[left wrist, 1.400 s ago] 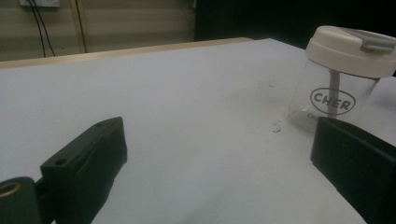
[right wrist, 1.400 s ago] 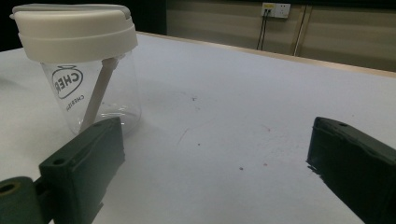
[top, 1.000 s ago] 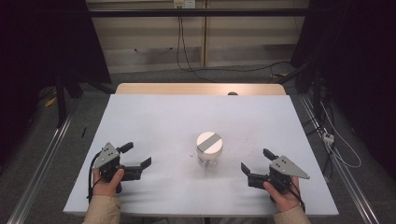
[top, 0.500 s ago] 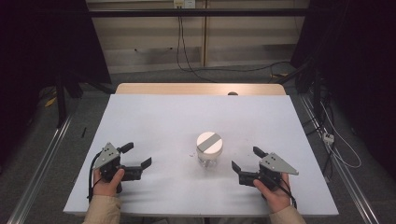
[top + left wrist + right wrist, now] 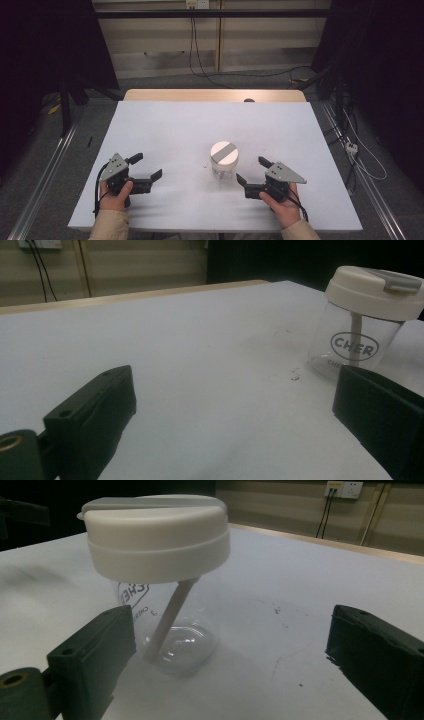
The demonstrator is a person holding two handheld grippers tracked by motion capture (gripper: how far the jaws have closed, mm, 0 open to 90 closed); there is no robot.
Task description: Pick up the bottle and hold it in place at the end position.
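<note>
- Closing in on the jar (image 5: 224, 161) with the right gripper (image 5: 254, 176): its jaws stand wide apart and have narrowed a touch in the last moment, nothing between them, so we read that as pre-shaping for the jar body, not a grasp.
- The jar stands upright near the table's (image 5: 165, 125) middle, clear wall, white lid (image 5: 224, 151) on with a grey strip across the top. In the right gripper view the jar (image 5: 160, 580) sits just ahead of the near jaw and left of centre, not touching.
- We judge we're coming in low and level so the pads meet the clear wall under the lid's overhang; the lid is wider than the body, a bad place to clamp.
- A pale straw (image 5: 167, 622) leans inside the jar. No concern for a side grip.
- The left gripper (image 5: 141, 170) rests on the table well apart from the jar, released, jaws spread and empty. We reckon it's parked there to come in on the lid once the body is held.
- In the left gripper view the jar (image 5: 367, 322) stands off to the right, lettering facing that camera.
- Risk: an off-centre approach could nudge the light jar before the jaws bracket it.
</note>
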